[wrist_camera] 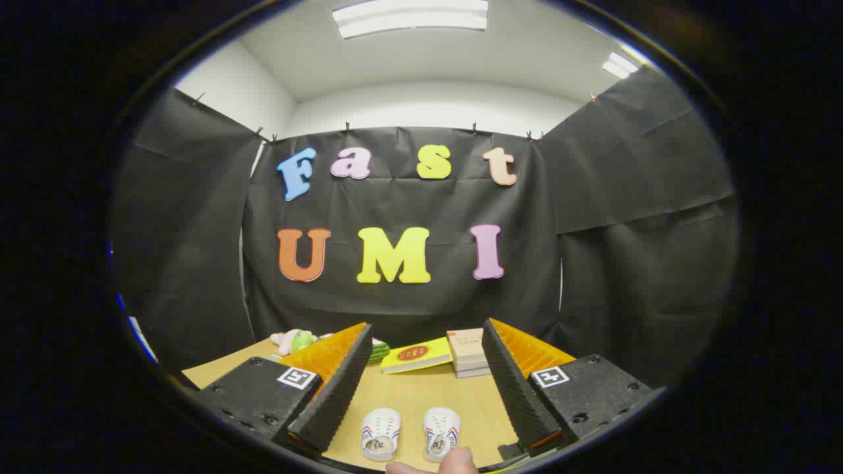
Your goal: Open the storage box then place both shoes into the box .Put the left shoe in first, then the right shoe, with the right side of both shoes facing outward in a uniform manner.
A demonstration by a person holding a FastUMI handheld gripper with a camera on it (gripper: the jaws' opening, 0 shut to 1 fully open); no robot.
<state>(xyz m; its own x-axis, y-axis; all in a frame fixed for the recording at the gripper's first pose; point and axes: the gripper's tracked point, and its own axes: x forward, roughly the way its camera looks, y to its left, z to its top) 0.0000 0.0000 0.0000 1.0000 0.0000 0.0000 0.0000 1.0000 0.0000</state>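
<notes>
The gripper (425,385) hangs above the surface (415,395) with its fingers spread wide, holding nothing. 2 small white shoes (409,433) sit side by side between the fingers, toes pointing away. A person's fingertips (438,464) show just behind the right one. Beyond lie a yellow book (416,355), stacked books (469,353) and a plush toy (294,340).

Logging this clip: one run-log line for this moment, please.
hand-held gripper: open, empty | shoes: side by side on table, between fingers | fingertip by the nearer edge
</notes>
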